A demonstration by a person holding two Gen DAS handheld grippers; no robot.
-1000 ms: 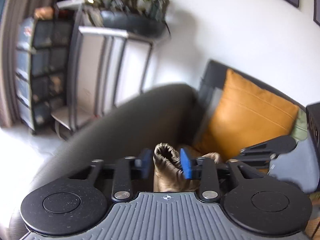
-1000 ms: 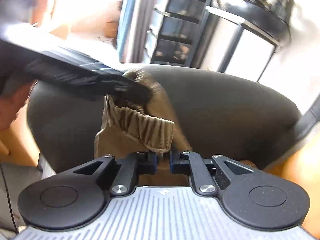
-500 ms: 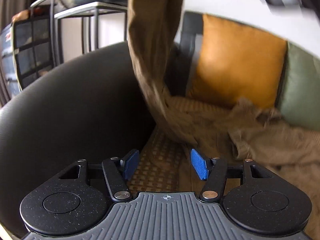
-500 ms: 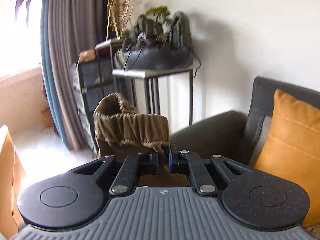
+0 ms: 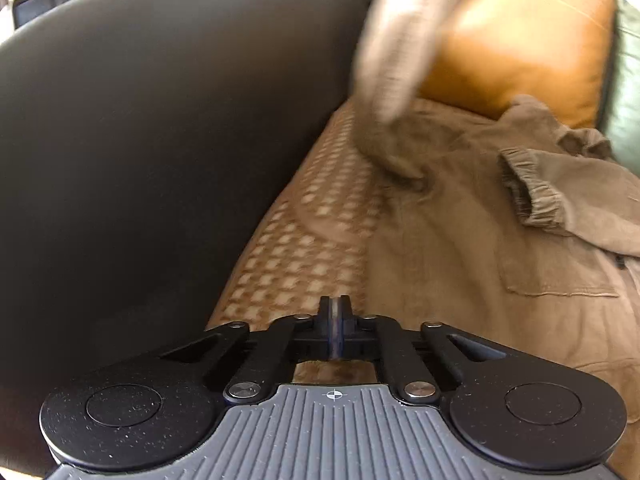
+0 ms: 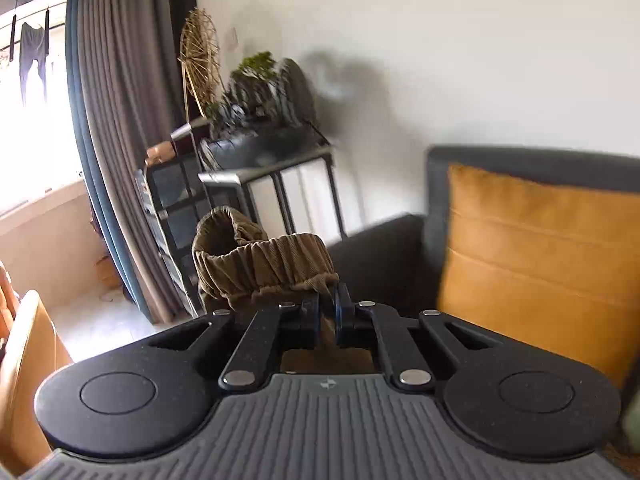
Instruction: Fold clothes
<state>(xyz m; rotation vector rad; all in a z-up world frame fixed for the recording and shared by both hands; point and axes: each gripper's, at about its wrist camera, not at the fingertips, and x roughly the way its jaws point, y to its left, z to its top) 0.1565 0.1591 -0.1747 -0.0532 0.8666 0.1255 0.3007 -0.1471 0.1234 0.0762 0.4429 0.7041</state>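
Note:
A brown jacket (image 5: 500,240) lies spread on the sofa seat in the left wrist view, with one elastic cuff (image 5: 528,192) resting on it. Another sleeve (image 5: 400,60) rises from it as a blur towards the top of the picture. My left gripper (image 5: 335,320) hangs low over the seat at the jacket's left edge, pads pressed together with nothing visible between them. In the right wrist view, my right gripper (image 6: 328,314) is shut on the gathered brown cuff (image 6: 264,268), held up in the air in front of the sofa back.
A dark sofa armrest (image 5: 160,120) curves along the left. An orange cushion (image 5: 520,40) and a green cushion (image 5: 628,100) lean at the back, above a patterned seat cover (image 5: 304,232). Beyond the armrest stand a metal rack with a plant (image 6: 260,152) and a grey curtain (image 6: 120,120).
My left gripper let go of the cuff, dropped towards the seat and closed its jaws. My right gripper kept the cuff and swung up and round to face the wall and sofa back.

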